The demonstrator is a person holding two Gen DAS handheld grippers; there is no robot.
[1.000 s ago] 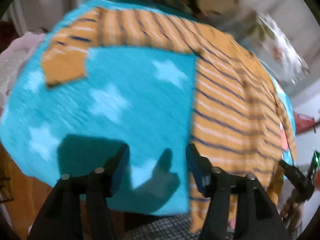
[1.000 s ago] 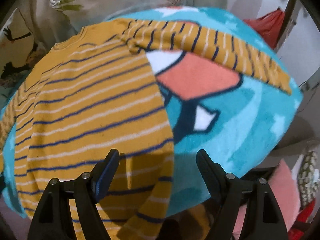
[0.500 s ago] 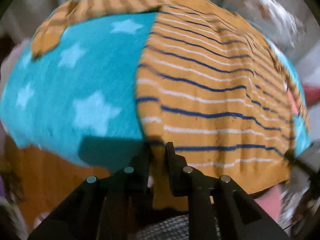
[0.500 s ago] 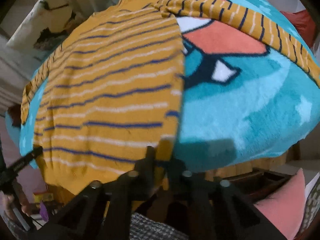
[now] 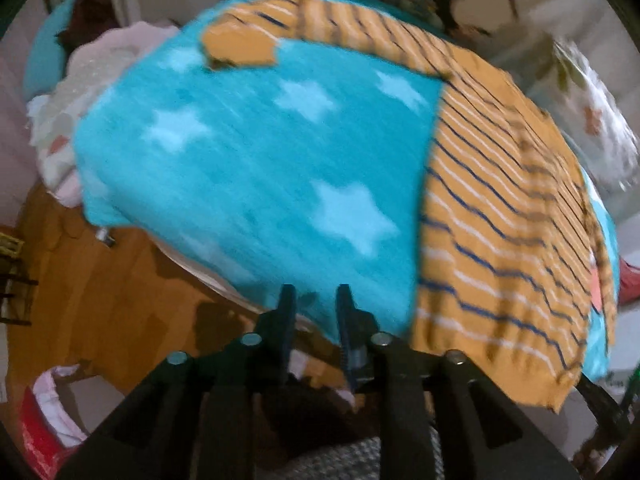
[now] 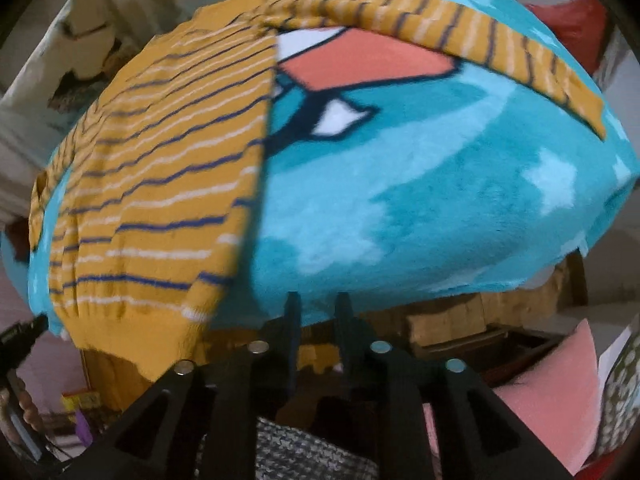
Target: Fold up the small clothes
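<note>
- Sweater (image 5: 500,216): a mustard one with thin blue and white stripes lies flat on a turquoise blanket (image 5: 256,184) with pale stars; in the left wrist view it fills the right side, its hem hanging over the blanket's near edge.
- One sleeve (image 5: 320,24) stretches along the far side of the blanket in the left wrist view, ending in a plain mustard cuff (image 5: 240,46).
- In the right wrist view the sweater (image 6: 160,176) lies on the left, and the other sleeve (image 6: 480,52) runs across the far side over a coral and white picture in the blanket (image 6: 440,208).
- Left gripper (image 5: 314,300): held low at the near edge of the blanket, pointing across it, just left of the sweater's side edge; its fingers (image 5: 286,308) stand a narrow gap apart with nothing between them.
- Right gripper (image 6: 316,308): held low at the blanket's near edge, just right of the sweater's hem corner; its fingers (image 6: 294,312) are likewise narrowly parted and hold nothing.
- Both views are smeared by motion blur, so stripes and edges are soft.
- What carries the blanket is mostly hidden; only wooden panels (image 6: 448,320) show below its edge.
- A pink cushion (image 6: 560,392) is cut off at the lower right of the right wrist view.
- Pale bedding (image 5: 80,92) lies heaped beyond the blanket's left end; its make-up is hard to tell.
</note>
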